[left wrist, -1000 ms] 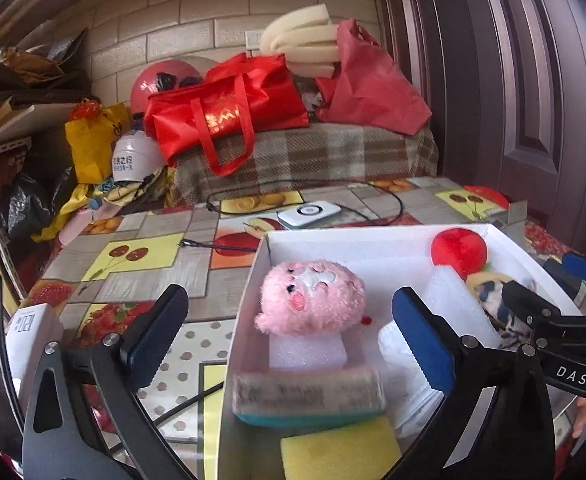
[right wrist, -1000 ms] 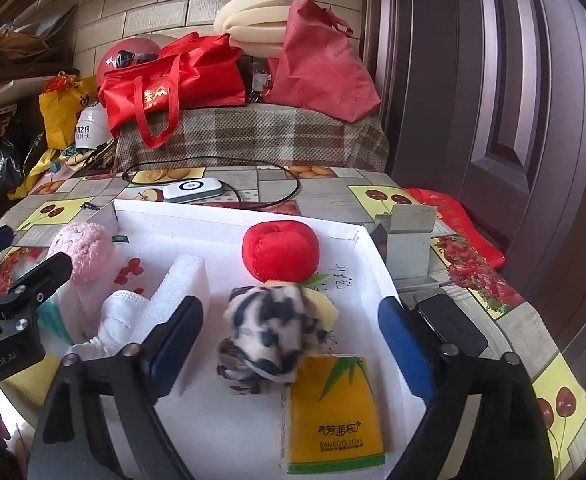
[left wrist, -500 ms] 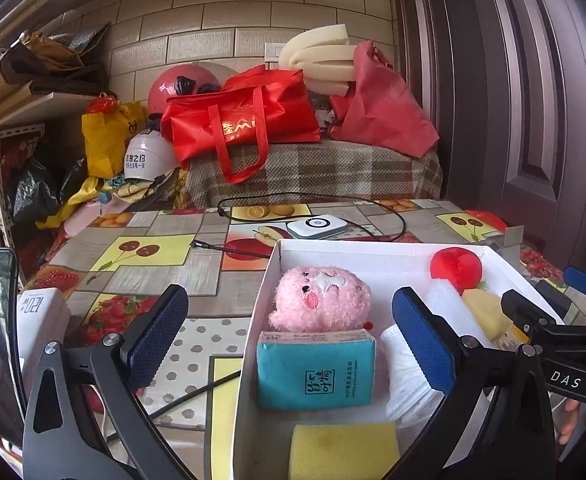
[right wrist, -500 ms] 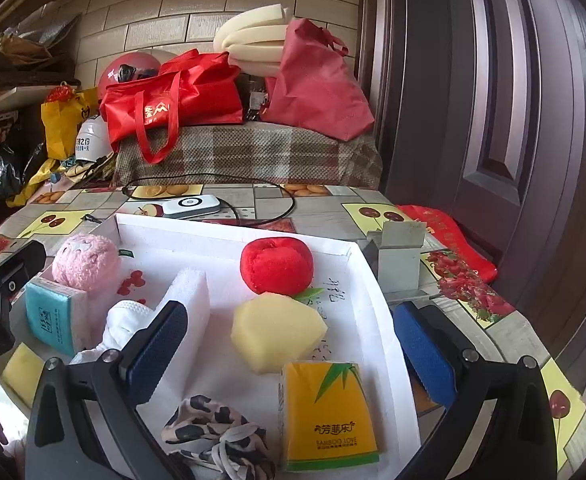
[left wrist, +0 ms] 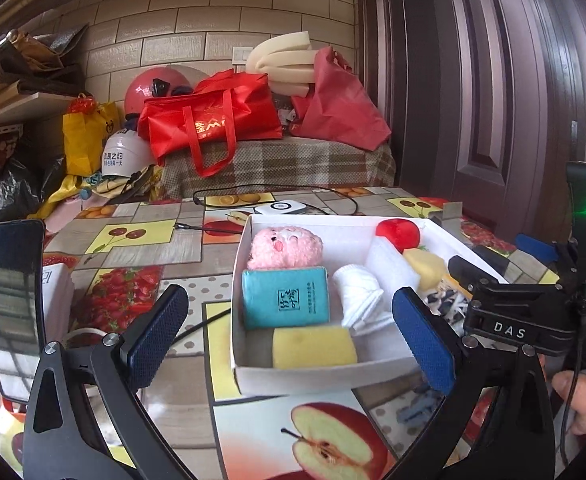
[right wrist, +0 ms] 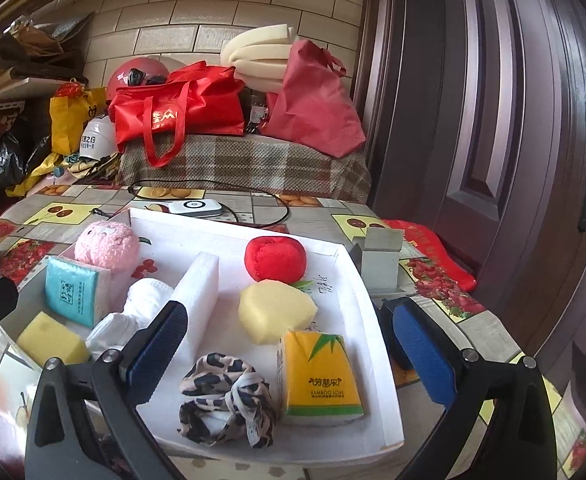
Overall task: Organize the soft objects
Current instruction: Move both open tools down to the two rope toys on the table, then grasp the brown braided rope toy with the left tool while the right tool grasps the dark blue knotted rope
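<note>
- Holding nothing, your left gripper (left wrist: 291,330) hangs with jaws spread wide, just short of the white box (left wrist: 325,372) near edge.
- Your right gripper (right wrist: 289,344) is also wide and empty, above the leopard scrunchie (right wrist: 225,400).
- Teal tissue pack (left wrist: 285,298) stands in front of the pink plush (left wrist: 285,247), seemingly touching it.
- Yellow tissue pack (right wrist: 320,380) lies beside the scrunchie.
</note>
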Tool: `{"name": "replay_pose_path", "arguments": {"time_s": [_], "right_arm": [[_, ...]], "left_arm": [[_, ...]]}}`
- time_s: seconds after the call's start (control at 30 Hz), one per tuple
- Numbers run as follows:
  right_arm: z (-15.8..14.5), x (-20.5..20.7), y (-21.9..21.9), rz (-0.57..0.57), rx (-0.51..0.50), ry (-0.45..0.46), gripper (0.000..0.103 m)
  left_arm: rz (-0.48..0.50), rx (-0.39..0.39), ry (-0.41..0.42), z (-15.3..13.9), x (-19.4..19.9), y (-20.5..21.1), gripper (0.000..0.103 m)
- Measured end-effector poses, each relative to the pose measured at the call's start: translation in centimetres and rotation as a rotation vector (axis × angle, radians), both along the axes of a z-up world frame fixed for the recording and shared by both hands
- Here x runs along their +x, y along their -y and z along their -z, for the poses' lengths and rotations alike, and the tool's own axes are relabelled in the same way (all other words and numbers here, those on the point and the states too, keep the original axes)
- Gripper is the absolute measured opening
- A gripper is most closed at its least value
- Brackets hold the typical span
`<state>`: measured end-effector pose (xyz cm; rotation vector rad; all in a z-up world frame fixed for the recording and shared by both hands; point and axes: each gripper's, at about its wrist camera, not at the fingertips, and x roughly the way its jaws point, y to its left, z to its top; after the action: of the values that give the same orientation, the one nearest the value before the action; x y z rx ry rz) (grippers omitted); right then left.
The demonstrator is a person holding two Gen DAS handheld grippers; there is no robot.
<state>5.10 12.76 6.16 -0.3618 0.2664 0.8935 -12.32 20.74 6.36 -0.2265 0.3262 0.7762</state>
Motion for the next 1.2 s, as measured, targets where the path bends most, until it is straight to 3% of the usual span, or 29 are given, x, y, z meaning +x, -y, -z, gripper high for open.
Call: {"name": "replay_pose_path", "arguments": {"time_s": [0.27, 0.47, 0.63, 0.8, 0.87, 0.97, 1.03, 1.07, 1.1, 1.2], "right_arm": [[0.2, -0.2, 3.2, -0.100, 0.027, -0.129, 0.103], [0.7, -2.6, 4.9, -0.223, -0.024, -0.200, 0.103], [1.9, -3.9, 4.1, -0.295, -0.113, -0.303, 0.102], [4.3, -3.3, 1.5, -0.299, -0.196, -0.530, 0.082], [5.0, -3.2, 0.7, -0.279, -0.208, -0.585, 0.079], [4.8, -3.8, -0.2, -0.277, -0.196, -0.575, 0.078], [4.9, -4.3, -0.8, -0.291, -0.214, -0.566, 0.068], [4.9, -4.4, -1.0, -0.303, -0.224, -0.562, 0.050], [5.0, -4.5, -1.0, -0.317, -0.227, -0.564, 0.040], [4.9, -4.1, -0.4, -0.323, -0.208, -0.582, 0.035]], "left_arm": [[0.186, -0.024, -0.086, 0.6, -1.3, 3.9, 0.103], [0.373, -0.066, -0.257, 2.0, 0.3, 6.8, 0.103], [0.444, -0.109, -0.384, 3.6, 1.2, 8.2, 0.103], [0.448, -0.105, -0.391, 3.6, 1.2, 8.4, 0.102], [0.445, -0.118, -0.390, 3.7, 1.1, 8.1, 0.102], [0.444, -0.144, -0.386, 3.8, 1.1, 7.5, 0.102], [0.445, -0.168, -0.401, 4.1, 1.4, 7.1, 0.098], [0.444, -0.185, -0.421, 4.4, 1.7, 6.9, 0.096], [0.444, -0.202, -0.447, 4.8, 2.1, 6.8, 0.090], [0.480, -0.221, -0.455, 5.1, 2.6, 6.7, 0.070]]}}
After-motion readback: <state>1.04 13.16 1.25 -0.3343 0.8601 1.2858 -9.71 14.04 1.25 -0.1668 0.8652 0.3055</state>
